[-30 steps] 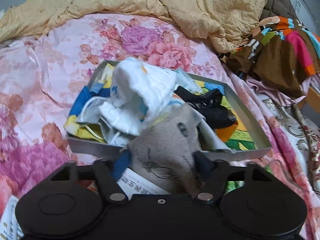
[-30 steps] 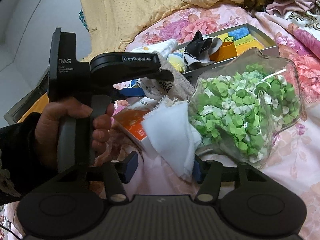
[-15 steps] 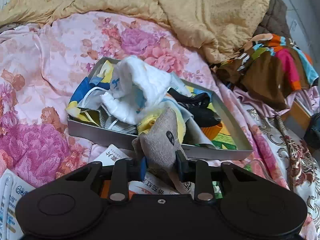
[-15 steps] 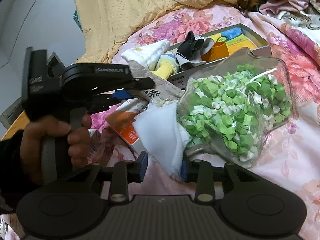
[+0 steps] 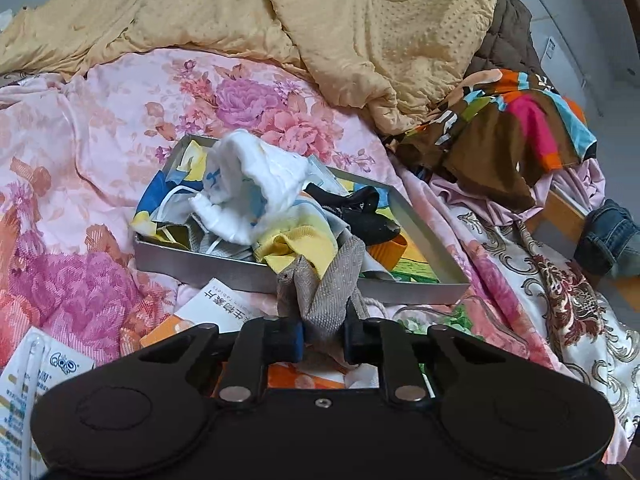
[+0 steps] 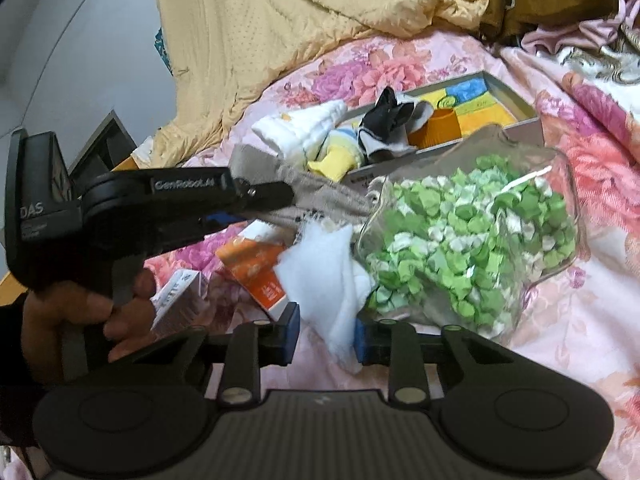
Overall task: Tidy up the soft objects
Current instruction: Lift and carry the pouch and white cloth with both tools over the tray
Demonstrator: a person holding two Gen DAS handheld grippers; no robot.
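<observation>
The left gripper has just been closing and now pinches a beige-grey woven cloth between its blue-padded fingers. The cloth rises in a crumpled fold from the jaws and leans against the near wall of a shallow metal tray on the pink floral bedsheet. Seen from the right wrist, the same cloth stretches from the left gripper toward the tray's near edge.

The tray holds a heap of soft things — a white quilted cloth at the far left, a yellow fabric piece in the middle, a black sock to the right of it, and an orange ribbed cup at its near right.

The right gripper has also just been closing; a white cloth hangs between its pads, which appear to press on its lower end. Just right of this cloth lies a clear bag of green and white paper stars; just left of it, an orange-and-white box. A person's hand grips the left gripper's handle at the near left.

A tan blanket is bunched across the far side of the bed, with a multicoloured garment to the far right.
</observation>
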